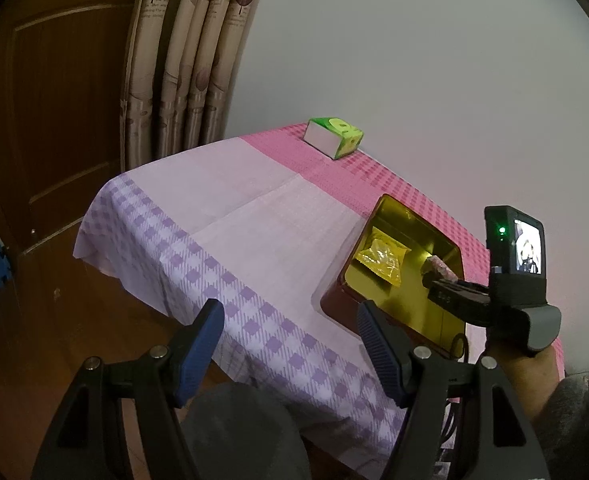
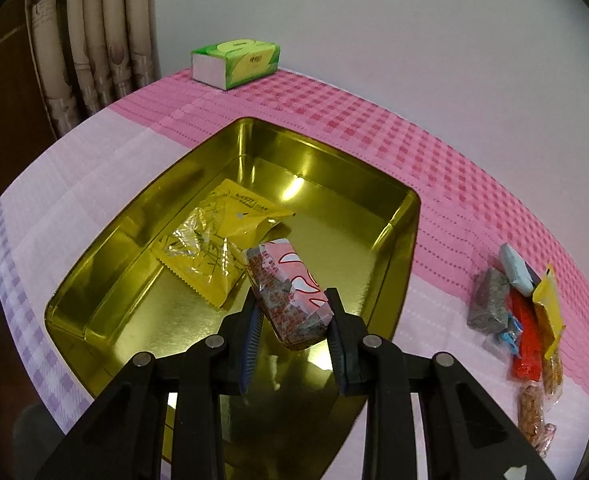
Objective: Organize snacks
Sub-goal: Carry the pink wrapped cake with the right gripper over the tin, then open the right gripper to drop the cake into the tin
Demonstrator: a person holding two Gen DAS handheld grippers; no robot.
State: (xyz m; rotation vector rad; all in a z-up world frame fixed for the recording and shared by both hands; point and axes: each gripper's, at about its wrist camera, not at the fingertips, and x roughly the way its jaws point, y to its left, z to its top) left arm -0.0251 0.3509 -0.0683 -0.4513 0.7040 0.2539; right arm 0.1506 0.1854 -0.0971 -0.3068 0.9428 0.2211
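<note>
Right claw over the tin with a pink snack

The right claw (image 2: 292, 312) clamped a pink snack pack (image 2: 288, 294) above the gold tin (image 2: 404, 216), where 1 yellow packet (image 2: 218, 248) lay. The left claw (image 1: 290, 344) stood wide, empty, over the table (image 1: 230, 200). More snacks (image 2: 522, 312) lay right of the tin.

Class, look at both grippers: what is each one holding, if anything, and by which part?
The right gripper pinches the pink-wrapped snack across its near end, above the gold tin. The left gripper holds nothing.
</note>
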